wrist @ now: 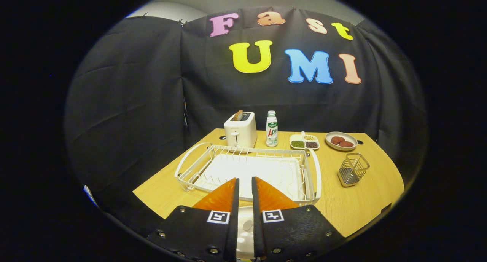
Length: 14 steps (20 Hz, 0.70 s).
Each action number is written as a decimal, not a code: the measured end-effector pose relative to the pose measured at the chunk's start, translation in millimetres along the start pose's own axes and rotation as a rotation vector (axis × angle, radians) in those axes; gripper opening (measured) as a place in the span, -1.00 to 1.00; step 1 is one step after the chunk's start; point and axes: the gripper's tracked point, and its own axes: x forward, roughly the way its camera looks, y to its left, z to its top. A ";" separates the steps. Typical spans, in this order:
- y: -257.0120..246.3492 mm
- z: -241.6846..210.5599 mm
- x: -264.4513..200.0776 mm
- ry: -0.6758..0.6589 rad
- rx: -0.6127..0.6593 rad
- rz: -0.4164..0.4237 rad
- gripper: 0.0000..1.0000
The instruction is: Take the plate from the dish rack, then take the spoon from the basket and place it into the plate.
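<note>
Two gripper (243, 187) fingers nearly closed above white dish rack (249, 170).

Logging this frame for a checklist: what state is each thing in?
dish rack: no dishes in it.
basket: upright, looks empty.
toaster: bread slice sticking up.
bottle: upright, capped.
divided dish: compartments filled.
round plate: two brown pieces on it.
gripper: fingers nearly together at the rack's near edge; grip unclear.
</note>
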 end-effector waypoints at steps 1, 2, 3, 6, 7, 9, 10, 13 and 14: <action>-1.3 4.6 2.2 -0.008 0.006 -0.001 -0.66; -1.7 8.4 4.0 -0.015 0.012 -0.002 -0.66; -3.7 10.2 5.6 -0.016 0.015 -0.004 -0.66; -8.9 10.2 8.9 -0.012 0.019 -0.010 -0.66; -11.1 11.9 10.1 -0.012 0.019 -0.014 -0.66; -16.3 16.0 9.0 -0.019 0.021 -0.026 -0.66; -19.8 21.2 8.9 -0.026 0.020 -0.034 -0.66; -33.3 55.0 -3.1 -0.091 0.000 -0.071 -0.66; -39.7 70.8 -6.7 -0.123 -0.007 -0.087 -0.66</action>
